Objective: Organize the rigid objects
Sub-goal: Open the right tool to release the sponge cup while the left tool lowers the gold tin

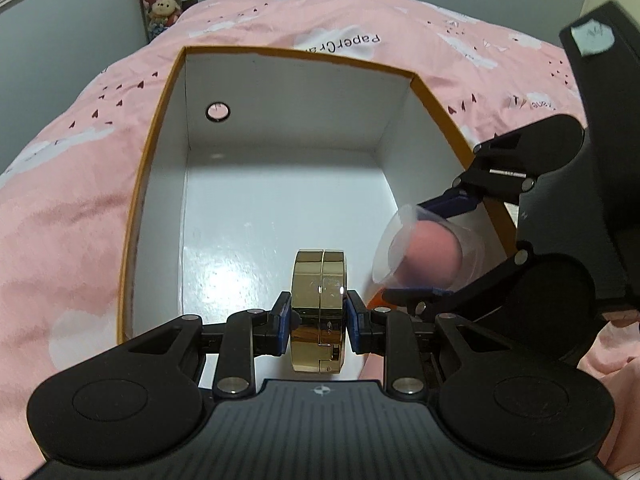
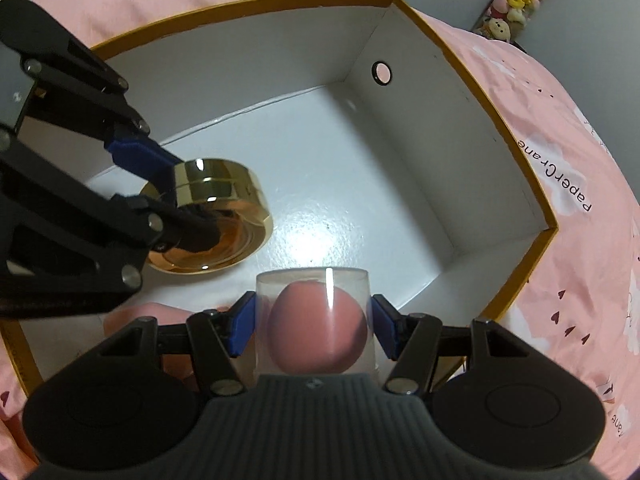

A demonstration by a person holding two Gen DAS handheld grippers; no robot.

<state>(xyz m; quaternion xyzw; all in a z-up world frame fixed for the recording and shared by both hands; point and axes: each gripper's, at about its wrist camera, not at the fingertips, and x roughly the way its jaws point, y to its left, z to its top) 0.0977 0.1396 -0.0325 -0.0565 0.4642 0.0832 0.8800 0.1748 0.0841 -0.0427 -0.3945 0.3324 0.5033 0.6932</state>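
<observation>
The left tool [image 1: 319, 317] points to 12 o'clock, its blue pads [image 1: 285, 317] clamped on a load. At its 2 o'clock, the right tool [image 2: 313, 325] angles inward, likewise clamped.

1. The round case [image 1: 318, 312] is shiny gold, mirror-like.
2. The clear cup [image 2: 316, 320] holds a dusty pink ball [image 2: 318, 330].
3. The box [image 1: 288, 100] is white inside, with a mustard-orange rim.
4. The bedspread [image 1: 72, 184] is pink, printed with white clouds and small dark red paper planes.
5. Both claws are black with blue pads [image 1: 285, 318].
</observation>
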